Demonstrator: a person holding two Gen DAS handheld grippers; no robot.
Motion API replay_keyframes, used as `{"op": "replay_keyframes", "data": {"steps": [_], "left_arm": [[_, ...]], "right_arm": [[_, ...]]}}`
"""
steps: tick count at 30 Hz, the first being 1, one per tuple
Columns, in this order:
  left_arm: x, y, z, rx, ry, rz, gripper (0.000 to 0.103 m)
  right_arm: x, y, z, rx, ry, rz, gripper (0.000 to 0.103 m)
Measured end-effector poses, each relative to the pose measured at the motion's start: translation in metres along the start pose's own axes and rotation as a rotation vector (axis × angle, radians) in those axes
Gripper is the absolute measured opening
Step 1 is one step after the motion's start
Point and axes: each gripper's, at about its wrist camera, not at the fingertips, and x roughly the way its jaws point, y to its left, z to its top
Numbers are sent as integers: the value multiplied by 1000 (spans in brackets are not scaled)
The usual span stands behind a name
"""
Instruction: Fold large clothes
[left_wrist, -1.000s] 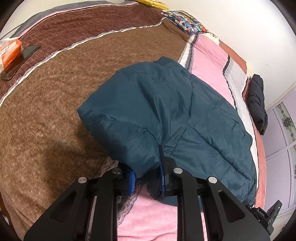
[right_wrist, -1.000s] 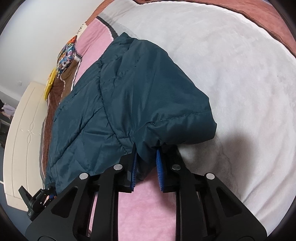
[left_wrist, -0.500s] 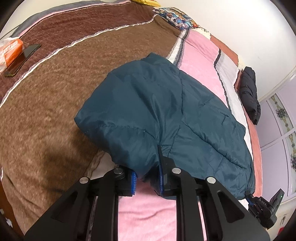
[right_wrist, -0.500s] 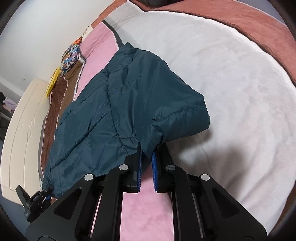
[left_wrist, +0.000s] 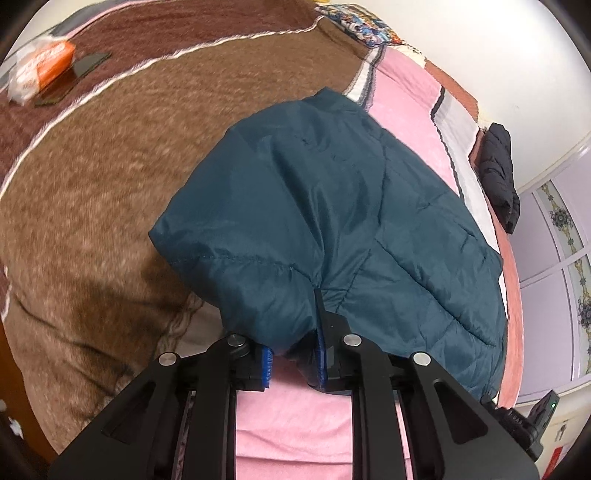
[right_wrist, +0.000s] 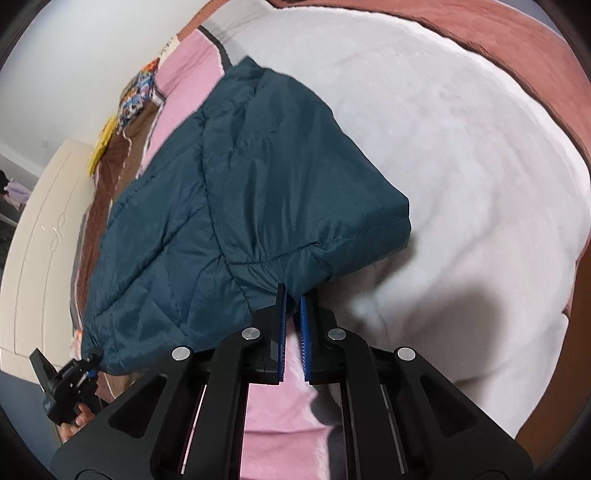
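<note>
Fold step was underway: left gripper (left_wrist: 293, 360) pinched the jacket (left_wrist: 332, 221) hem, right gripper (right_wrist: 292, 332) was closing on it; next, lay it flat.

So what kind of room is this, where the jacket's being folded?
Most likely a bedroom: the jacket lies on a bed covered by a striped blanket, a patterned pillow sits at the far end, and a wardrobe stands alongside.
</note>
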Motion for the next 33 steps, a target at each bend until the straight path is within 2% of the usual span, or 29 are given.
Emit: {"op": "replay_keyframes", "data": {"steps": [7,15,19,23,28,32,33], "left_arm": [[9,1,-3,-10,9,37,21],[11,0,-3,-28,23,123,39],[9,0,-4,-33,15,164,43],[8,-1,-5,-51,11,201,49],[4,-2,-6,-64,9,242,57],[0,-3,-9,-48,2,256,59],[0,-3,-9,-42,2,257,59]], "right_arm": [[15,2,6,3,28,-19,7],[20,-3,3,-50,77,-41,8],[23,-5,1,-72,102,-53,8],[23,-8,1,-79,110,-73,20],[19,-4,1,-123,118,-97,22],[9,4,-8,-154,83,-130,45],[7,5,-12,-156,77,-138,46]]}}
